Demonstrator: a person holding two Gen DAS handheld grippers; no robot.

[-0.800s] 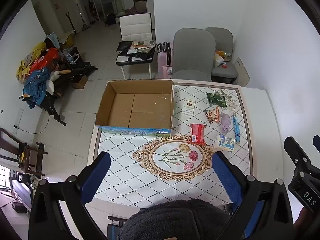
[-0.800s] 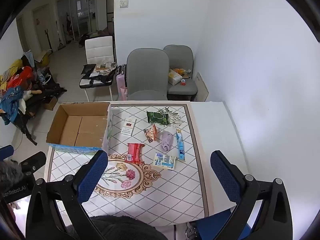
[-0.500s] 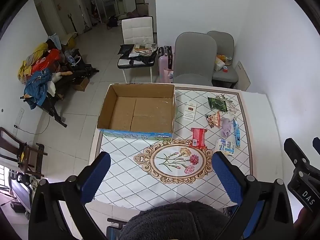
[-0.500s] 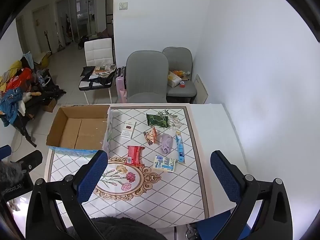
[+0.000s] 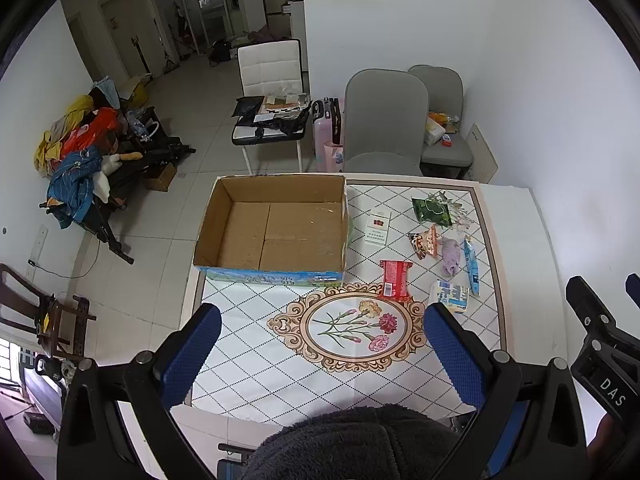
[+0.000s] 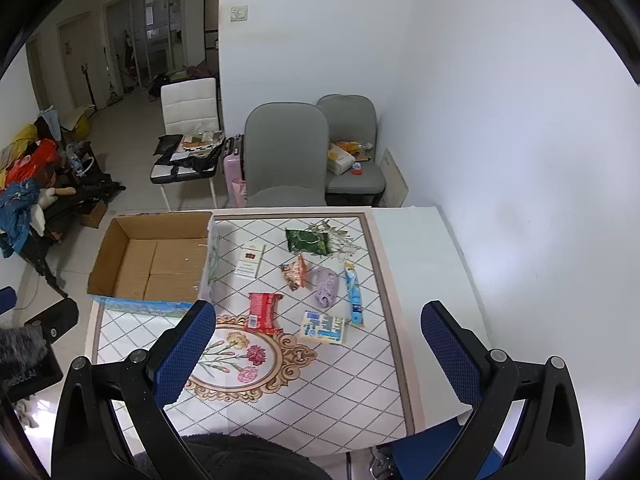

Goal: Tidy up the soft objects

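Small soft packets are lying on the bench [image 6: 420,248]: a purple pouch [image 6: 326,286], red wrapper [image 6: 262,311], blue tube [image 6: 354,294] and green packet [image 6: 308,241]. An open cardboard box [image 5: 276,228] is sitting just left of them. The left gripper [image 5: 320,354] and right gripper [image 6: 316,354] are hovering above, fingers spread wide, gripping nothing.

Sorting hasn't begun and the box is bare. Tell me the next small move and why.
Probably lower the right gripper toward the red packet. Both grippers are open and hold nothing, the cardboard box has nothing in it, and that packet lies nearest to the box among the items on the table.
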